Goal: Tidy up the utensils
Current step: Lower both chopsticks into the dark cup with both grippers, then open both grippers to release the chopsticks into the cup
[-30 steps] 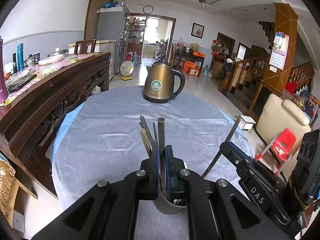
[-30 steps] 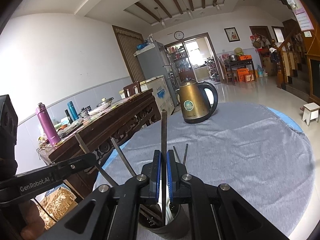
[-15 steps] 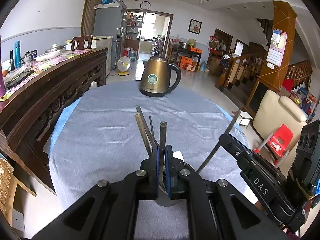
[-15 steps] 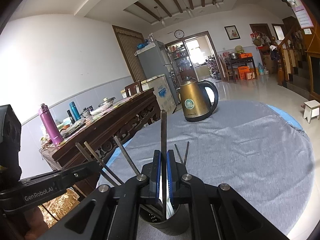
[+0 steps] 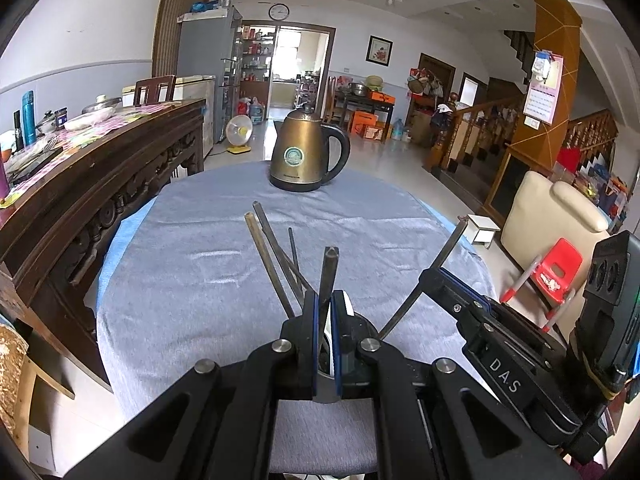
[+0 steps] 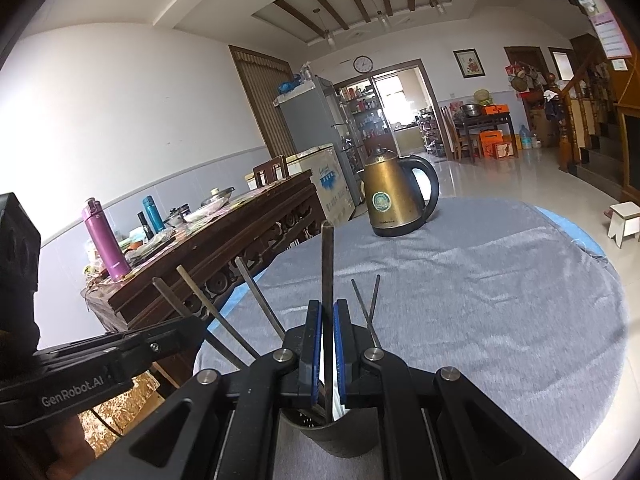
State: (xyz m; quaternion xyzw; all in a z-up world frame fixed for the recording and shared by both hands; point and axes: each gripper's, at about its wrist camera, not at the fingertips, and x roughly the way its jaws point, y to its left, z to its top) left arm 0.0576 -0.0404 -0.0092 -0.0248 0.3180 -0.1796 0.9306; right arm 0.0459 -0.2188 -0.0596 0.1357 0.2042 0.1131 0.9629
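While both tools hover low over the near edge of the surface [image 5: 192, 264], each pair of tongs points forward and is clenched on a dark utensil handle. The left tongs [image 5: 325, 320] pinch a handle [image 5: 329, 272] that leans slightly right, its tip standing clear above the pads. The right tongs [image 6: 327, 332] grip a straighter handle [image 6: 327, 264], upright between the blue pads, its lower end going down into the metal cup [image 6: 340, 436] directly beneath them.

Other thin utensils [image 6: 260, 304] fan out of that cup on both sides of the right tongs. From the left wrist, the cup is almost hidden behind the tongs, but the right tool [image 5: 500, 364] shows reaching in from the right side. From the right wrist, the cup's rim and dark wall are plain. A brass kettle [image 5: 306, 154] stands at the surface's far edge, well apart.
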